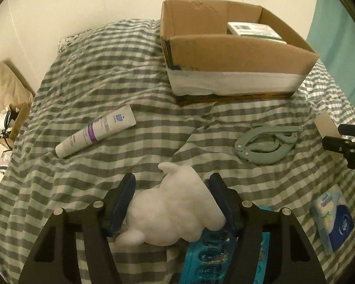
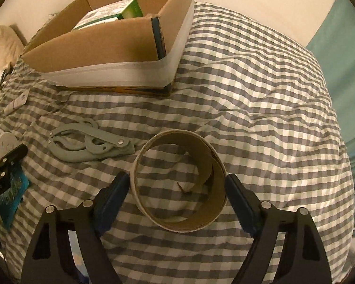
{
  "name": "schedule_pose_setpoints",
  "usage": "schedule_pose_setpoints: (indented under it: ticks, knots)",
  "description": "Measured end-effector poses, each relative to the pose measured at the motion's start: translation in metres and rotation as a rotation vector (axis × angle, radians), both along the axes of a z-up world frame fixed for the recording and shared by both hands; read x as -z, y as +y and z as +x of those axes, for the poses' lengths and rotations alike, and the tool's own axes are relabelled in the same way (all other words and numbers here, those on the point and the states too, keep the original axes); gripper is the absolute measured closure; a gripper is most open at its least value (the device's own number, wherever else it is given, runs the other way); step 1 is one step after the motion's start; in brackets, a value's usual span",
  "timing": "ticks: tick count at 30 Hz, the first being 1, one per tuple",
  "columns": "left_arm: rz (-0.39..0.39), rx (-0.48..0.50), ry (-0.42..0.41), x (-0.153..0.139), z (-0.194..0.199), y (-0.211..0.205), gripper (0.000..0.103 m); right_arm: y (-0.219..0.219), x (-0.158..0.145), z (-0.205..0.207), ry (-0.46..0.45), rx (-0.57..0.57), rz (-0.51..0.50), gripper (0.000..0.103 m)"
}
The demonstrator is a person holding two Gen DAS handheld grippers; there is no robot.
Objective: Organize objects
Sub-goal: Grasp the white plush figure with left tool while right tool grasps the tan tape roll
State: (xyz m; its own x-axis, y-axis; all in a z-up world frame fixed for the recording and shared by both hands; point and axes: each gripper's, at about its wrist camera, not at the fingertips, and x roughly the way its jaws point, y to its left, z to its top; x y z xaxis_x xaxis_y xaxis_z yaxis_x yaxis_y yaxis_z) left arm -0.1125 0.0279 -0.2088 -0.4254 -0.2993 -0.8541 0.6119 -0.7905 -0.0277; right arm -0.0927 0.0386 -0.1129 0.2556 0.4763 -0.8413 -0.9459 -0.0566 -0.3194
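On the gingham bed cover, near the left gripper, a teal blister pack lies partly hidden under the white figurine and gripper frame. The left jaws are partly closed, grasping the figurine between their blue pads. A tissue packet lies to the right. Farther out lie a white cream tube on the left and a grey folding hanger on the right.

The right gripper has its jaws spread wide around a cardboard tape ring lying flat on the cover; whether the pads touch the ring cannot be determined.

Farthest, an open cardboard box holds a green-and-white carton, mostly hidden by the box wall.
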Motion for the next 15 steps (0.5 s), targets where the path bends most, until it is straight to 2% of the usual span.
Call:
schedule_pose_setpoints:
  ticks: [2,3,4,9,10,11,12,13,15]
  knots:
    - [-0.006,-0.007,-0.001,-0.004,0.000,0.000,0.037,-0.003,-0.008,0.000,0.008,0.000,0.004,0.030]
    - [-0.007,-0.012,0.002,-0.009,0.000,0.001,0.037,-0.004,-0.012,-0.001,0.013,-0.015,0.004,0.063]
    - [-0.006,-0.015,0.006,-0.012,0.000,0.001,0.037,-0.005,-0.014,-0.004,0.011,-0.030,-0.013,0.082]
    - [-0.020,-0.010,0.046,-0.040,-0.006,0.010,0.037,-0.015,-0.023,-0.018,-0.083,-0.085,-0.026,0.083]
    - [-0.024,-0.009,0.050,-0.044,-0.008,0.010,0.037,-0.017,-0.025,-0.019,-0.090,-0.142,-0.018,0.084]
    - [-0.030,-0.004,0.055,-0.049,-0.009,0.012,0.037,-0.018,-0.028,-0.019,-0.085,-0.146,-0.021,0.085]
    - [-0.038,-0.002,0.059,-0.054,-0.011,0.014,0.037,-0.018,-0.031,-0.020,-0.082,-0.153,-0.020,0.094]
    - [-0.041,-0.006,0.060,-0.059,-0.012,0.015,0.037,-0.020,-0.035,-0.022,-0.092,-0.161,-0.015,0.098]
    - [-0.041,-0.011,0.063,-0.068,-0.015,0.016,0.037,-0.019,-0.043,-0.023,-0.099,-0.182,0.003,0.098]
